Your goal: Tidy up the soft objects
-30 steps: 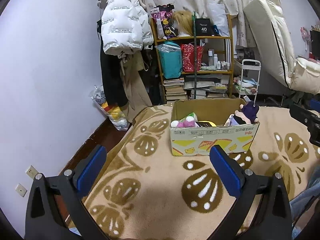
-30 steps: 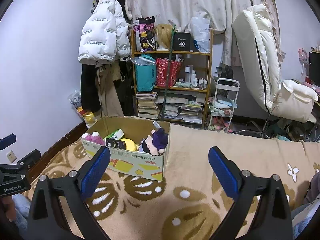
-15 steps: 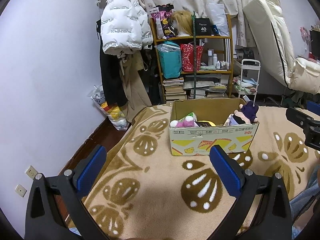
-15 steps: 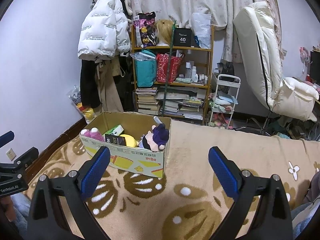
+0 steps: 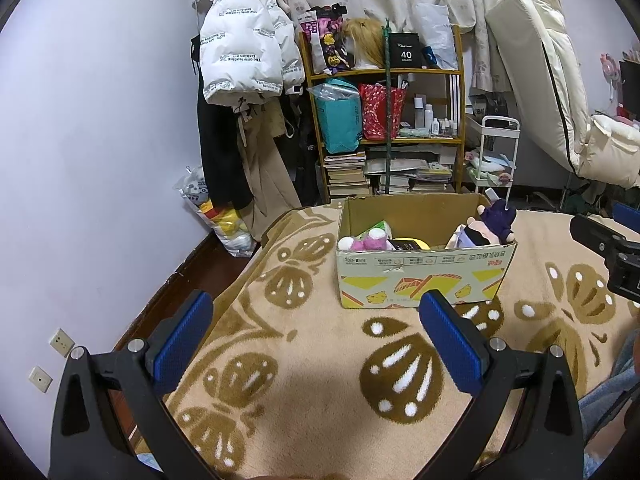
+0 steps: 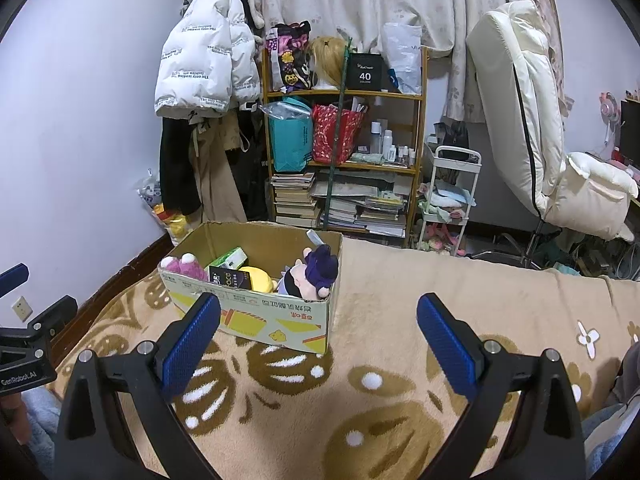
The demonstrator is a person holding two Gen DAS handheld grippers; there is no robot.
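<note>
Compared with the frame one second earlier, both cameras sit slightly higher and further back: the cardboard box (image 5: 424,268) appears a little smaller and higher in each view. In the left view the right gripper body has moved further in from the right edge. Box contents are unchanged.

Left gripper (image 5: 316,330): jaws spread wide, holding nothing, above the patterned beige blanket (image 5: 320,360). Right gripper (image 6: 318,334): jaws equally wide, holding nothing, over the same blanket, with the box just beyond its left pad.

Soft objects lie inside the box:
- pink plush (image 5: 366,240) at the left end;
- yellow plush (image 6: 260,278) in the middle;
- doll with a dark purple hat (image 6: 316,274) at the right end, leaning on the front wall.

A green carton (image 6: 230,258) and a black packet (image 6: 230,280) share the box.

Legible writing:
- "GenRobot.AI" on the left gripper body, seen at the left edge of the right view.
- "40" on a black box (image 5: 406,54) on the top shelf (image 5: 384,72).
- "The only leading fashion art", repeated on the white puffer jacket (image 5: 244,52).
- The printing on the box front is upside down; it cannot be read reliably.
</note>
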